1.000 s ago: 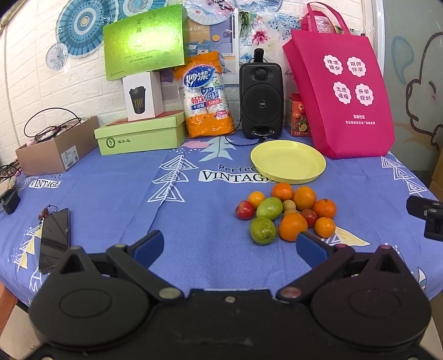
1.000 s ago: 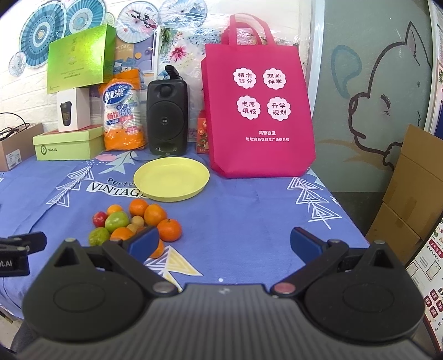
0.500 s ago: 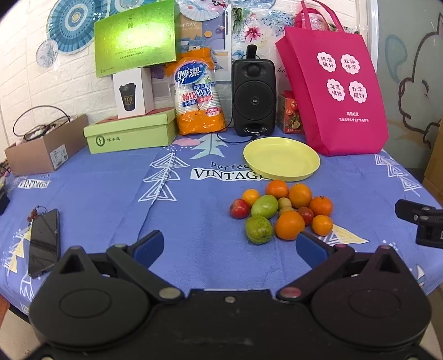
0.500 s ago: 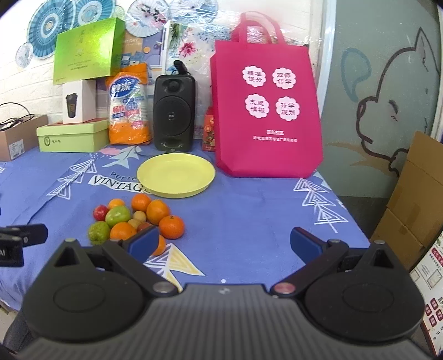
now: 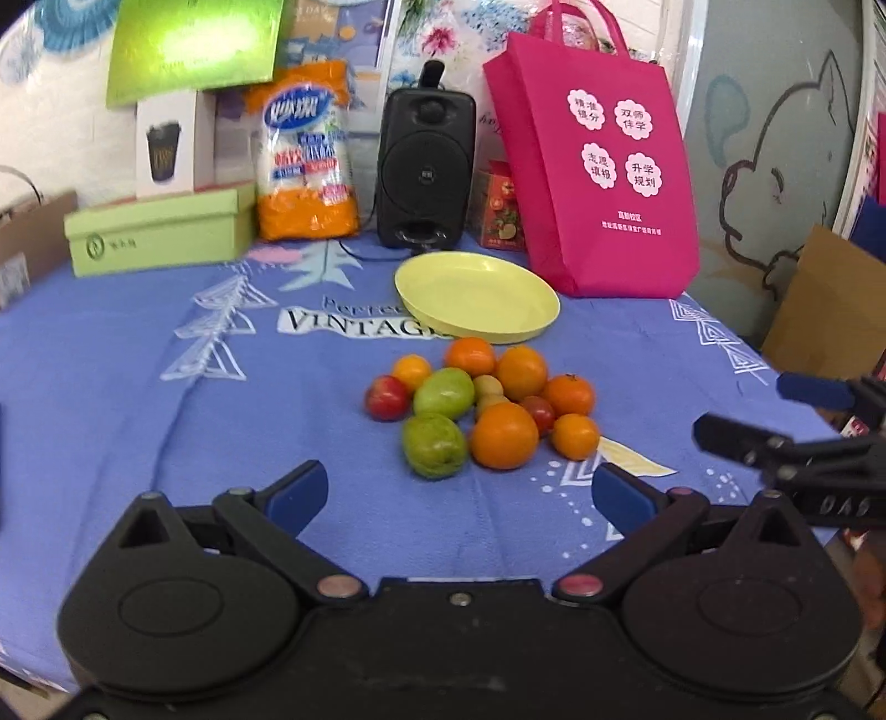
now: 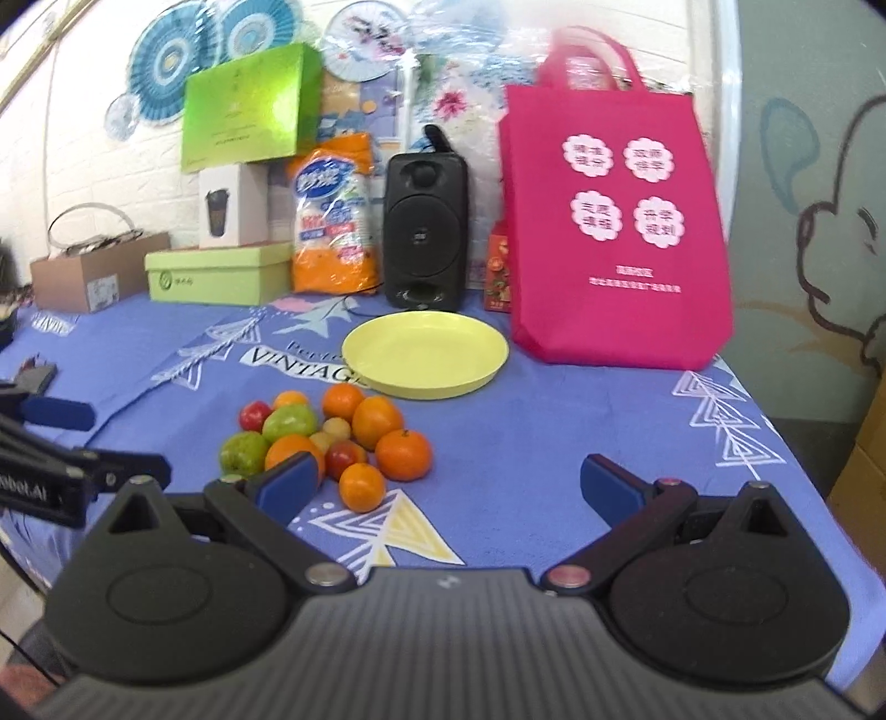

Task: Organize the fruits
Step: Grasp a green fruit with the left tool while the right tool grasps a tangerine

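Blue claw pad hides orange partly.

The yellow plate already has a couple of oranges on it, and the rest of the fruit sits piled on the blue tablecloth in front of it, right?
Not quite. The yellow plate holds nothing; the right wrist view shows its whole inside bare. All the fruit sits piled on the blue tablecloth in front of it.

Bright even indoor light, motion blur, fisheye bending at edges, glare on green box
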A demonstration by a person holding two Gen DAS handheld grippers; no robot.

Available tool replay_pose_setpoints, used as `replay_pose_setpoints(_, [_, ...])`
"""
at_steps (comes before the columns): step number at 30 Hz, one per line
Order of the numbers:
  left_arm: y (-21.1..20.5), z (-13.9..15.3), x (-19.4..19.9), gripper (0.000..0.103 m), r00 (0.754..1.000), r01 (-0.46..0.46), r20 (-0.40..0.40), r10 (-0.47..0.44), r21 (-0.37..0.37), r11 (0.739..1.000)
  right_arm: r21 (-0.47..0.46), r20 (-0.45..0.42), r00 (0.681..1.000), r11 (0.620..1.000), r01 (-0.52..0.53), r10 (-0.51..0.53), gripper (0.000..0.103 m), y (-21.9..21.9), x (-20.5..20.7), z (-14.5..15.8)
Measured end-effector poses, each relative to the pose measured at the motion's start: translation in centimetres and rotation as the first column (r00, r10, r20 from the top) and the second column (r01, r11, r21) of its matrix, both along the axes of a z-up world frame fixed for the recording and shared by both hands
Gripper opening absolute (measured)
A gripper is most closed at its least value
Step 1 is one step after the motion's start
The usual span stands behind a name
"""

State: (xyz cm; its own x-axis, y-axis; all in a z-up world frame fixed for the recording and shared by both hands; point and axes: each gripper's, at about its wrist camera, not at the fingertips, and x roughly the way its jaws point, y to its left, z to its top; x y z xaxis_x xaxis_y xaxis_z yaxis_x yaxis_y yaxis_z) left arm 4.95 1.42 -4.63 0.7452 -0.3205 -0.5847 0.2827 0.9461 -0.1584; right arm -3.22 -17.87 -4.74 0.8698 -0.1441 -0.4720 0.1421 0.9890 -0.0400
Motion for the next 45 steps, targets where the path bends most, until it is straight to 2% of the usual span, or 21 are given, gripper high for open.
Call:
replay_pose_setpoints(3, [0.2,-0.8,1.2,0.103,0.999,-0.035,-0.027,0.036,0.022,0.999,0.0,-0.031,0.999,1.0,-0.01,0.01,0.095,0.0,1.1,-0.8])
replay_pose_setpoints(6, [0.6,-1.2,1.9,0.103,0.999,-0.032,-0.005,0.032,0.02,0.999,0.003,-0.059,0.998,1.0,-0.026,0.027,0.085,-0.2,2.0,-1.6])
replay_pose_setpoints(9, [0.0,-1.7,2.5,0.101,1.0,-0.003,0.002,0.003,0.059,0.998,-0.011,-0.089,0.995,0.998,-0.054,0.053,0.084,-0.1,2.9,-2.4])
replay_pose_setpoints(11, [-0.6,-2.3,2.9,0.092,1.0,0.023,0.004,-0.023,0.086,0.996,-0.017,-0.103,0.992,0.997,-0.082,0.08,0.084,0.2,3.4,-2.9])
replay_pose_setpoints(12, [-1.0,-2.7,3.1,0.09,0.999,0.035,-0.001,-0.035,0.094,0.995,-0.018,-0.109,0.99,0.995,-0.096,0.094,0.082,0.4,3.6,-3.1])
replay_pose_setpoints(14, [-1.4,-3.4,3.7,0.078,0.999,0.05,-0.017,-0.049,0.095,0.994,-0.018,-0.128,0.984,0.992,-0.124,0.121,0.076,0.7,4.1,-3.5])
replay_pose_setpoints(16, [-1.6,-4.2,4.5,0.077,0.998,0.053,-0.031,-0.05,0.098,0.994,-0.021,-0.145,0.98,0.99,-0.139,0.134,0.071,0.9,4.7,-3.9])
replay_pose_setpoints(19, [-1.9,-4.9,5.4,0.066,0.998,0.054,-0.034,-0.051,0.111,0.992,-0.025,-0.164,0.976,0.988,-0.152,0.146,0.069,1.0,5.3,-4.4])
replay_pose_setpoints(22, [-1.9,-5.3,6.3,0.066,0.998,0.055,-0.035,-0.051,0.116,0.992,-0.019,-0.177,0.972,0.987,-0.159,0.153,0.069,0.9,5.9,-4.8])
replay_pose_setpoints(26, [-1.8,-5.7,7.8,0.047,0.996,0.077,-0.052,-0.073,0.082,0.994,-0.012,-0.197,0.966,0.985,-0.173,0.168,0.062,0.7,6.8,-5.3])
replay_pose_setpoints(28, [-1.7,-5.9,8.3,0.046,0.995,0.081,-0.057,-0.077,0.064,0.995,-0.003,-0.208,0.962,0.983,-0.181,0.177,0.059,0.7,7.2,-5.5])
replay_pose_setpoints(39, [-1.7,-6.3,9.1,0.044,0.995,0.082,-0.052,-0.08,0.042,0.996,0.023,-0.214,0.957,0.98,-0.196,0.196,0.058,0.8,9.1,-6.3])
replay_pose_setpoints(44, [-1.4,-6.2,9.1,0.044,0.995,0.085,-0.058,-0.083,0.031,0.996,0.038,-0.207,0.953,0.975,-0.219,0.222,0.049,1.0,9.8,-6.5])
replay_pose_setpoints(45, [-1.4,-6.2,9.1,0.044,0.995,0.086,-0.058,-0.084,0.029,0.996,0.044,-0.205,0.95,0.972,-0.231,0.235,0.042,1.1,9.8,-6.5])
